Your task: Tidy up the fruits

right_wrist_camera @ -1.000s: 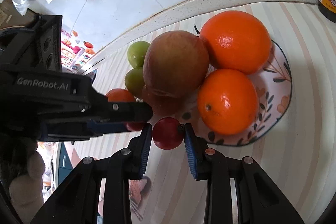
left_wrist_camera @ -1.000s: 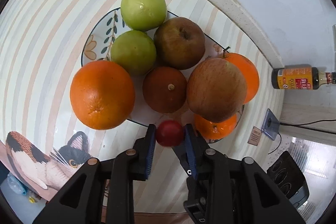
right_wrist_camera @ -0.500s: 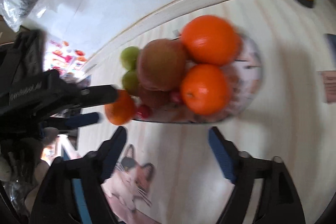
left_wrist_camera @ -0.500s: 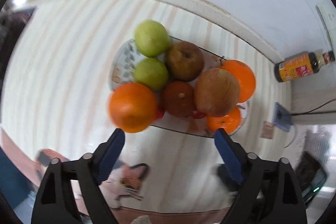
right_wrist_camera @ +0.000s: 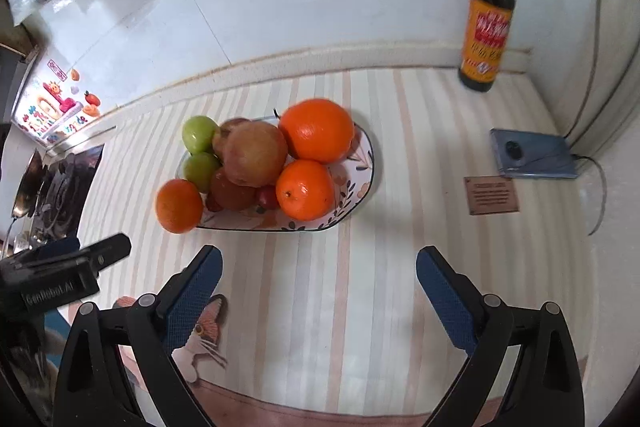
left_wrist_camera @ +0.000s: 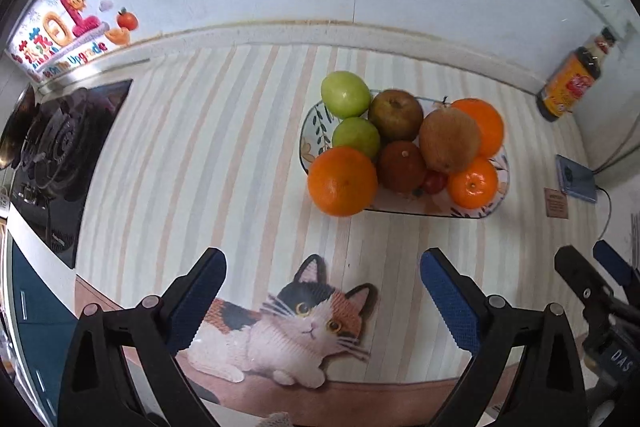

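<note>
Left gripper (left_wrist_camera: 322, 291) and right gripper (right_wrist_camera: 318, 287) hang short of the plate (right_wrist_camera: 362, 183) over the striped mat (right_wrist_camera: 360, 291); the jaws of both are opening, wide apart, with nothing between them. The plate carries heaped fruit: three oranges (left_wrist_camera: 343, 180), two small red fruits (right_wrist_camera: 267, 196), brown apples (left_wrist_camera: 449, 140) and two green ones (left_wrist_camera: 345, 94) at its far side. Beyond the plate to the right stand a sauce bottle (right_wrist_camera: 487, 23) and a phone (right_wrist_camera: 534, 154); nothing lies between grippers and plate.
</note>
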`<state>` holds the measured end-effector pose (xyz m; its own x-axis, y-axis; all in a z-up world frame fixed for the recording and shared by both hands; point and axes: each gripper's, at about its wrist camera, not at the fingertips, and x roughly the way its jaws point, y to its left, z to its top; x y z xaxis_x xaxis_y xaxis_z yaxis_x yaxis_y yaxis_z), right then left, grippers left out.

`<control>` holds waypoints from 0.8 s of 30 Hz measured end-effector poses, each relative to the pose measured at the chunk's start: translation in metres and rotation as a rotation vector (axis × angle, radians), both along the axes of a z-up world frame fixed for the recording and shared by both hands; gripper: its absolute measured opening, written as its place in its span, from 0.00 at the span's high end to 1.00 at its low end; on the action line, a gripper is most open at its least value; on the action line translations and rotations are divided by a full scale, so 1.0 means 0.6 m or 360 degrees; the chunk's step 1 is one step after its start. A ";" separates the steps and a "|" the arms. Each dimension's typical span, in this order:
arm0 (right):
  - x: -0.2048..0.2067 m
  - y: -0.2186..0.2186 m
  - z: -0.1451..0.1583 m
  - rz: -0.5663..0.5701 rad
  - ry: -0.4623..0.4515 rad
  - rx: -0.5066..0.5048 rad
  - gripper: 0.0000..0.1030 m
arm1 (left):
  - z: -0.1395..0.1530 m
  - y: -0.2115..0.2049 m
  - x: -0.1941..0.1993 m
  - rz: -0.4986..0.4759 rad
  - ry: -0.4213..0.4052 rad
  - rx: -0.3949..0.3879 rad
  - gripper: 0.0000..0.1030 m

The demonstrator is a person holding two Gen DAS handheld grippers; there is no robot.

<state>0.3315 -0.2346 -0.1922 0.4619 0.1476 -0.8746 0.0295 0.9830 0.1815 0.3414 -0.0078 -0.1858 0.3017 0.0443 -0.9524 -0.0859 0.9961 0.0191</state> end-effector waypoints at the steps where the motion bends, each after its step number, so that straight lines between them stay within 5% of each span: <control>1: -0.006 0.005 0.012 -0.0014 -0.0014 -0.0010 0.03 | 0.012 0.002 -0.010 -0.0010 -0.0021 0.0005 0.03; 15: -0.266 0.059 0.242 -0.0145 -0.0327 -0.0127 0.03 | 0.235 0.014 -0.237 -0.0202 -0.0458 0.0053 0.03; 24: -0.425 0.059 0.337 -0.0154 -0.0455 -0.0146 0.03 | 0.306 0.015 -0.348 -0.0202 -0.0609 0.0003 0.03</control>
<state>0.0763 -0.1991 0.0098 0.6988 0.0172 -0.7151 0.0844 0.9907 0.1063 0.1324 0.0012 -0.0021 0.6378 -0.0143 -0.7701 0.0364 0.9993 0.0115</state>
